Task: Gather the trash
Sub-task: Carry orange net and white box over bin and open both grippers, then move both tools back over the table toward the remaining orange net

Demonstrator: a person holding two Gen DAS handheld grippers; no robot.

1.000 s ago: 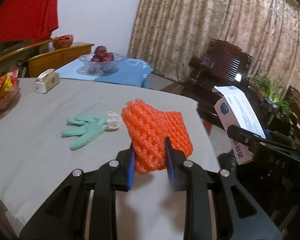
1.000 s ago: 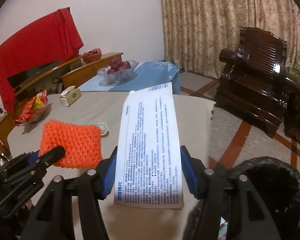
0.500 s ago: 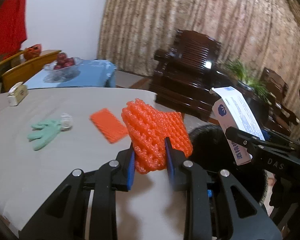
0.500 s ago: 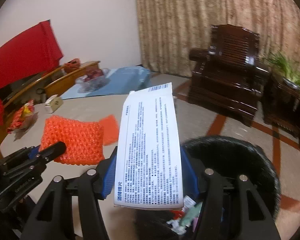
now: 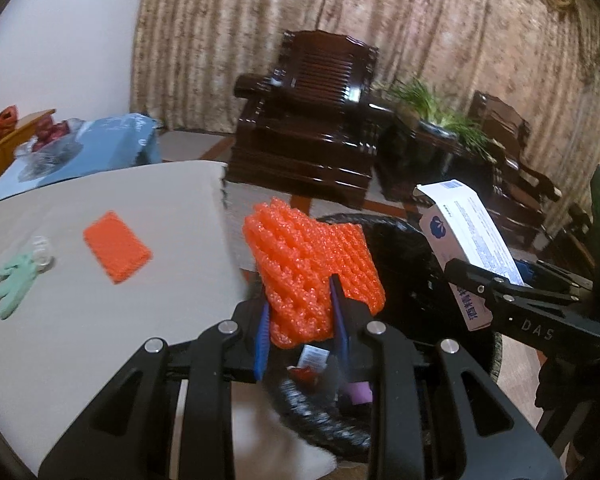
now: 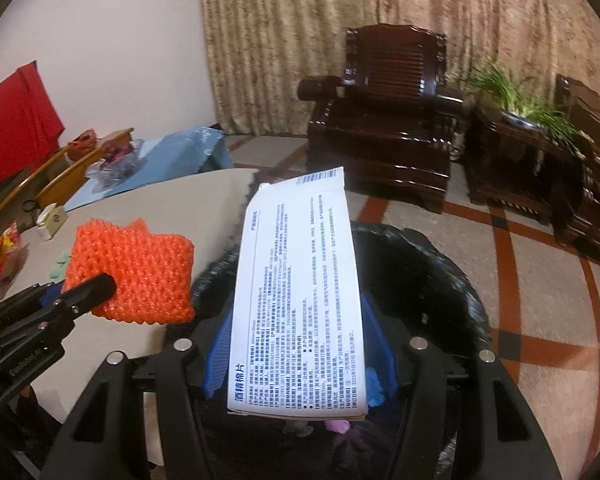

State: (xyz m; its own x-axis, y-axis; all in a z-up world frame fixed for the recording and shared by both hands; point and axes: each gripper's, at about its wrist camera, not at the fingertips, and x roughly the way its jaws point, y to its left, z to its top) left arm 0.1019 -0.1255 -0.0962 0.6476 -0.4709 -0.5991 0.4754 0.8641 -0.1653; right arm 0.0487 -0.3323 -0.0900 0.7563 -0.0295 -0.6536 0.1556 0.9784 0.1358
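Left tool (image 5: 300, 312): pads pinching the lower edge of the orange foam net (image 5: 312, 268), so most of it stands up clear of the fingers. Gripped low like that it should drop free once the pads part, nothing to snag.

Right tool (image 6: 298, 344): pads clamped on the long sides of the white printed box (image 6: 300, 288), near its bottom end. Box sticks out forward along the fingers, barcode end away from the camera. Flat, rigid, light; a side clamp is the stable grip here.

Both loads sit over the black-lined trash bin (image 6: 440, 272), which stands on the floor just off the table's edge. Box looks centred over the opening; net is over the bin's near rim, table side. Bin already has bits of litter in the bottom.

My read: carry phase done, release is next. Risk: the net is close to the rim and could catch it or land on the table (image 5: 100, 340).

Not yet collected, on the table: second orange foam piece (image 5: 116, 252) near the bin-side edge, green glove (image 5: 14, 284) and a small clear plastic item (image 5: 42, 250) touching it, farther in.
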